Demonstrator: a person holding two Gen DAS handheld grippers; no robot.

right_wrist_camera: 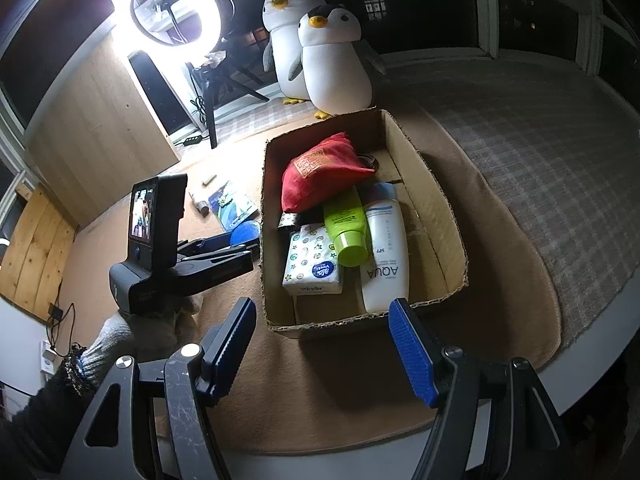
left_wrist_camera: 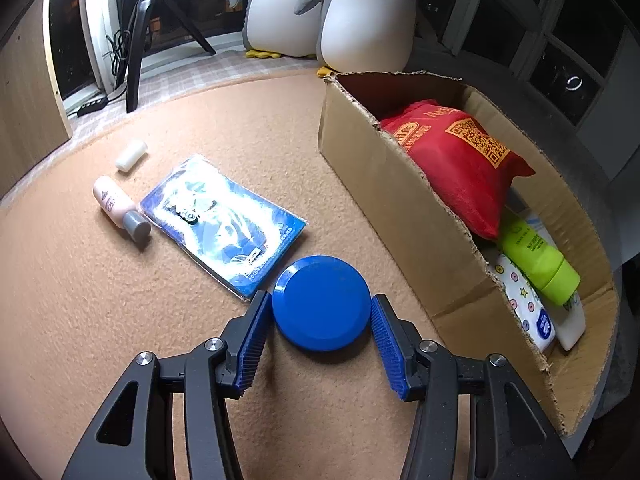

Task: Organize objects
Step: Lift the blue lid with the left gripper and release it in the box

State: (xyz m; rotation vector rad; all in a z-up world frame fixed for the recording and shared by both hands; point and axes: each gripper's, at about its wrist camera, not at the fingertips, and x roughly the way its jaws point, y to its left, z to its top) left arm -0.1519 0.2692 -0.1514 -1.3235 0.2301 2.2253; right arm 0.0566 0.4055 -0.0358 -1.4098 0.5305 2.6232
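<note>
Left wrist view, far left to right. Ahead and left of the left gripper point(left_wrist_camera: 320, 308), a white cap point(left_wrist_camera: 131, 155) and a pink bottle point(left_wrist_camera: 120, 208) lie on the tan mat point(left_wrist_camera: 100, 300), apart from each other. A blue packet point(left_wrist_camera: 224, 220) lies flat just beside the bottle; its near corner reaches close to the left finger point(left_wrist_camera: 252, 344). The mat between these items and the camera is bare.

The left gripper brackets a blue lid point(left_wrist_camera: 321, 302) lying flat on the mat. The left pad sits at the lid's rim; the right pad stands just beside the opposite rim, and contact cannot be confirmed. The jaws are at medium width, not clamped.

Right of the lid, a strip of mat separates it from the torn near wall of the box point(left_wrist_camera: 400, 216). Inside, front to back: a tissue pack point(left_wrist_camera: 528, 304), a green tube point(left_wrist_camera: 536, 256), a red bag point(left_wrist_camera: 460, 160).

Right wrist view. The left gripper body point(right_wrist_camera: 160, 240) lies left of the box, held by a gloved hand point(right_wrist_camera: 160, 324). The right gripper point(right_wrist_camera: 322, 344) is wide and holds nothing, hovering just short of the box's near edge point(right_wrist_camera: 340, 324). A white bottle point(right_wrist_camera: 386, 256) lies right of the tube; beyond it the box floor is bare up to the right wall. Mat continues to the right of the box.
</note>
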